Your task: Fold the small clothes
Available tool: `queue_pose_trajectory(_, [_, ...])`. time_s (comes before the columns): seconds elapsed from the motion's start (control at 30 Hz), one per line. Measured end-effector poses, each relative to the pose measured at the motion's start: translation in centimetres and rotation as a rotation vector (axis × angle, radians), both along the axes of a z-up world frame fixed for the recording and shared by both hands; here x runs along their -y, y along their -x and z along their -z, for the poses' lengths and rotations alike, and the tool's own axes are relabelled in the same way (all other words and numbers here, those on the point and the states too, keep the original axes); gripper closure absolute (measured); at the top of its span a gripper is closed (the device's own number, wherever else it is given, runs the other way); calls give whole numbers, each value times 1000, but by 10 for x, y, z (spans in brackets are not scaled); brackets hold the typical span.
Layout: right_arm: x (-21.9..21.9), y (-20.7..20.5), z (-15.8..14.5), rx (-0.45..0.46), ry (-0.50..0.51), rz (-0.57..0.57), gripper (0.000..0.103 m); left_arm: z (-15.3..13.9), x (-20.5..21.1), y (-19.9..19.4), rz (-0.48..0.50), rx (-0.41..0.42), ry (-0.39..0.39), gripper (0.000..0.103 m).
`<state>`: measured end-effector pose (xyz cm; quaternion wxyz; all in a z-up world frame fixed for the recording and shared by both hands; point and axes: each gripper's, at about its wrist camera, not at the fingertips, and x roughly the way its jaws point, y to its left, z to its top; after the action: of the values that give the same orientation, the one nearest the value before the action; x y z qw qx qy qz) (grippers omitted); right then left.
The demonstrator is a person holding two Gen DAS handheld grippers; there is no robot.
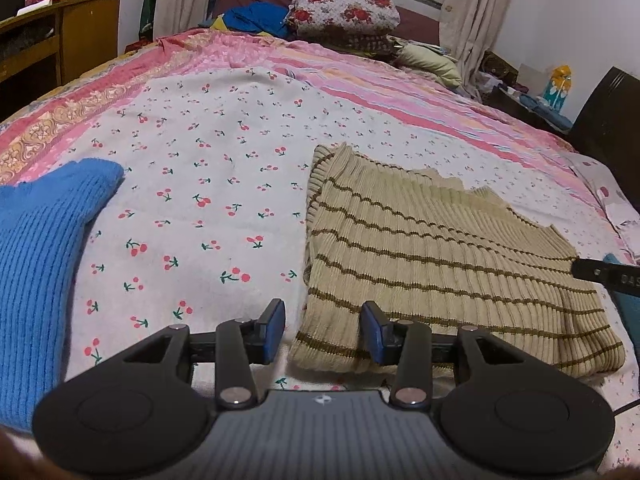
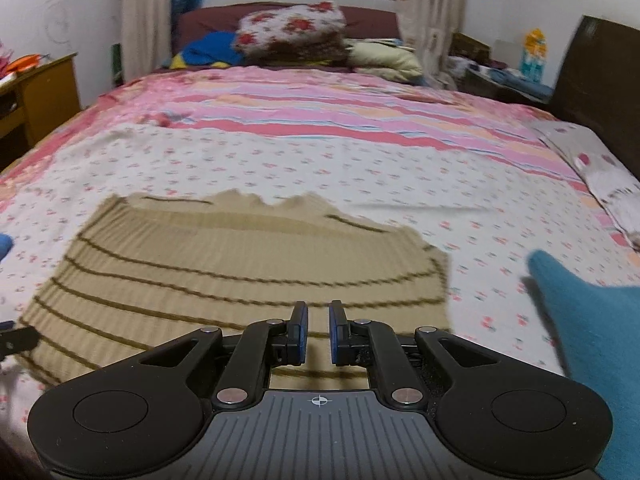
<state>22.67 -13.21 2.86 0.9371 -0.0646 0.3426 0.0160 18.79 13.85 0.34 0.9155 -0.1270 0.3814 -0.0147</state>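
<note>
The beige striped knit (image 1: 440, 272) looks soft, light and floppy; best pinched at a corner or ribbed hem. It lies folded on the bed (image 1: 208, 184), lower right of the left wrist frame. The left hand-held gripper (image 1: 324, 330) stands half open and empty; the right hand-held gripper (image 2: 319, 332), blurred, seems nearly closed on nothing.

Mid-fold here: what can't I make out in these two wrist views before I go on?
- Blue knit: left wrist view, cut off by the left edge.
- Teal garment: right wrist view, cut off by the right edge; shape unclear.
- Striped beige sweater: right wrist view, motion-blurred; near hem hidden behind right gripper.
- Sweater's layers: folds underneath hidden in both views.
</note>
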Motion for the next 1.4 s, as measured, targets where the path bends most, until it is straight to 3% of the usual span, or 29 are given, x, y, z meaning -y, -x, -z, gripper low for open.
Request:
queue_pose_trajectory(0.43, [-8,-23,13,-36,-39,1,88,3,-9,0,14,32,39,53])
queue_pose_trajectory(0.6, [21,-41,18,-32,-68,74,79,3,-12,-3,10,57,55,53])
queue_pose_trajectory(0.77, [59,-53,27,-43,-121,147,79,-2,-8,-8,44,90,53,53])
queue_pose_trajectory(0.87, [67,-61,27,-49,-164,125,78,-10,-3,-14,57,111,49,52])
queue_pose_trajectory(1.03, [43,-81,23,-76,-241,10,69,-21,15,-45,109,128,-1,49])
queue_pose_trajectory(1.17, [17,-102,38,-136,-174,-50,62,-11,29,-82,171,46,3,47])
queue_pose_trajectory(1.23, [13,-110,49,-154,-155,-36,69,-3,37,-93,182,18,-25,47])
queue_pose_trajectory(1.27, [11,-109,50,-135,-140,-43,77,-1,40,-94,187,20,-45,47])
queue_pose_trajectory(1.3, [10,-108,48,-127,-133,-55,94,0,42,-95,190,29,-66,48])
queue_pose_trajectory(1.33, [11,-106,45,-122,-153,-62,99,0,44,-95,190,38,-74,48])
queue_pose_trajectory(1.4, [16,-102,36,-86,-191,-71,99,-4,43,-96,178,61,-66,49])
